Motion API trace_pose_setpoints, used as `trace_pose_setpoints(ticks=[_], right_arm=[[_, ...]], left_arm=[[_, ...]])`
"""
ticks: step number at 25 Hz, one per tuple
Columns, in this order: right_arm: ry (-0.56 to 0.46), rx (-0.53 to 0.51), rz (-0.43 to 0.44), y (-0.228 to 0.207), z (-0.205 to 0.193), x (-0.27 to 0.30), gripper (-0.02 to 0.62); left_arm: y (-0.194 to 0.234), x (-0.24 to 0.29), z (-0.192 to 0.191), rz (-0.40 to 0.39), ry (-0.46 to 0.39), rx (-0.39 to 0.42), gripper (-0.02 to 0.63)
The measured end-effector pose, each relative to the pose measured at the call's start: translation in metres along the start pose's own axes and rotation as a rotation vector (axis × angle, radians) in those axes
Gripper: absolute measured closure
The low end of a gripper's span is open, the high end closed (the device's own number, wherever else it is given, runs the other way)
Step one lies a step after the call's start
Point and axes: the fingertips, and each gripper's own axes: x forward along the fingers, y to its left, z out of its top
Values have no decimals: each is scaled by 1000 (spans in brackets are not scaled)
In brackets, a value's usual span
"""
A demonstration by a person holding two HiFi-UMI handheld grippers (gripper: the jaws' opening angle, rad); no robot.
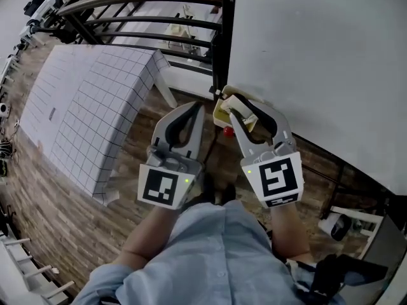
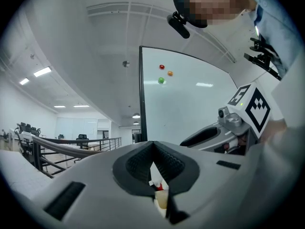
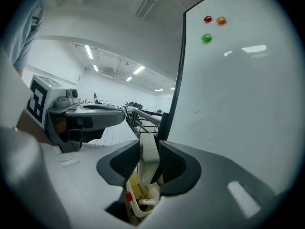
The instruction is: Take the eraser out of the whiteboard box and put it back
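Note:
A cream-white eraser (image 3: 148, 159) stands upright between the pads of my right gripper (image 3: 149, 144), which is shut on it. The eraser hangs just above the yellowish whiteboard box (image 3: 143, 202), where a marker lies. In the head view, the right gripper (image 1: 245, 108) holds the eraser (image 1: 238, 103) over the box (image 1: 222, 112) at the whiteboard's (image 1: 318, 56) lower left corner. A red marker cap (image 1: 227, 131) shows below the box. My left gripper (image 1: 194, 108) is just left of the box, shut and empty; its own view sees the box (image 2: 162, 199) past the meeting tips (image 2: 152, 144).
The whiteboard's dark frame (image 3: 174, 89) runs up beside the box. Red (image 3: 208, 19), orange (image 3: 221, 20) and green (image 3: 206, 38) magnets sit high on the board. A table under a gridded white sheet (image 1: 95, 107) stands to the left, with a dark railing (image 1: 140, 18) behind it.

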Motion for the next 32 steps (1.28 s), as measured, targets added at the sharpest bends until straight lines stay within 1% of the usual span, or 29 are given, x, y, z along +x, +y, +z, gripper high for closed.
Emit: trace_pose_setpoints(ticks=[6,9,12,20,28,32], right_arm=[[-66,-13,-7,-5,24,-21,474],[-77,-20,-5,-5,27,-26,476],[-85,-35,0,-4,29,-31,476],[-89,-38,-7,-7,32,-35,476],[-77,-40,10,-5,27,-29,476],[-61,-25,5,-7,21,-26,476]], left_arm=[[-7,-9,16,9,-38,7,607],[-11,-12,20,15,-42,22,607],[-17,-13,23,-1,-50,16,607],[-20,-13,29,3,-70,21,607],[-17,-12,26,10,-61,22,607],[-15,-10,22,8,-52,17,607]])
